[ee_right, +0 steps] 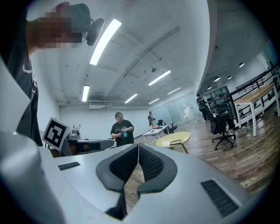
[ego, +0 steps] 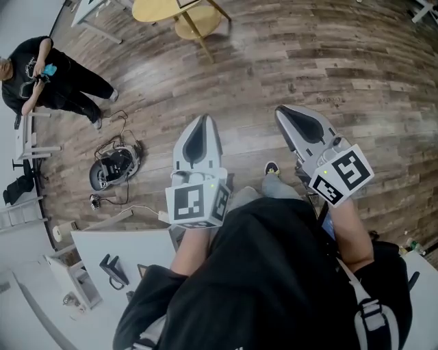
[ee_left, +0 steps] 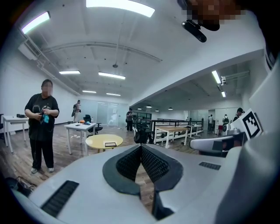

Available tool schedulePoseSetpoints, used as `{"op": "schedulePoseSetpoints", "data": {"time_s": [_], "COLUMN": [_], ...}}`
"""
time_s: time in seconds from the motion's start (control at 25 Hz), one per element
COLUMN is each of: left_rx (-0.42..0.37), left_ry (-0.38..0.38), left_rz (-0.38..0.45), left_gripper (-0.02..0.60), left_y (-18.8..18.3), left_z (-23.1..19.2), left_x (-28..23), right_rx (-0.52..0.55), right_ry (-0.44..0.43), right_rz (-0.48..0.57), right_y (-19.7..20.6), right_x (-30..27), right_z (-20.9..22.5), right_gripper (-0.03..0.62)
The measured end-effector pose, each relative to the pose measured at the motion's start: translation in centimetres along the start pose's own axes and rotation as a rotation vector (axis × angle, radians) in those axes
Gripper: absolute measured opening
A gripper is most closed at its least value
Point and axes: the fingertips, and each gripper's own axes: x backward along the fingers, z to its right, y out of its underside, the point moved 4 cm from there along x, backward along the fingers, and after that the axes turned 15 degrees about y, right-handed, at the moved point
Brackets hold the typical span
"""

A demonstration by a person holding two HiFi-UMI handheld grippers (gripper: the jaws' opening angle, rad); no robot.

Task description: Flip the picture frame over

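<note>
The picture frame (ee_left: 110, 144) is a small dark rectangle lying flat on a round yellow table (ee_left: 105, 141) some way ahead across the wooden floor. In the right gripper view the same picture frame (ee_right: 175, 142) lies on the yellow table (ee_right: 173, 139). In the head view the yellow table (ego: 161, 10) is at the top edge. My left gripper (ego: 202, 117) and right gripper (ego: 280, 109) are held side by side in the air, pointing towards it and far from it. Both have their jaw tips together with nothing between them.
A person in black (ego: 41, 75) stands at the left beside a white desk (ee_left: 81, 127). A round device with cables (ego: 115, 166) lies on the floor. A white table (ego: 123, 246) is at my lower left. An office chair (ee_right: 223, 127) stands at the right.
</note>
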Motion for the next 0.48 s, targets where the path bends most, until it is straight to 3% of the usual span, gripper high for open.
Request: {"op": "schedulePoseSetpoints", "data": {"time_s": [0.48], "left_rx": [-0.006], "left_ry": [0.004], "left_rz": [-0.002], "left_gripper": [0.021], "left_y": [-0.5], "left_z": [-4.0], "left_x": [-5.4], "right_rx": [-0.018], "right_ry": [0.025], "right_rz": [-0.019], "right_y": [-0.1], "right_x": [-5.8], "right_z": [3.1], "right_gripper": [0.018]}}
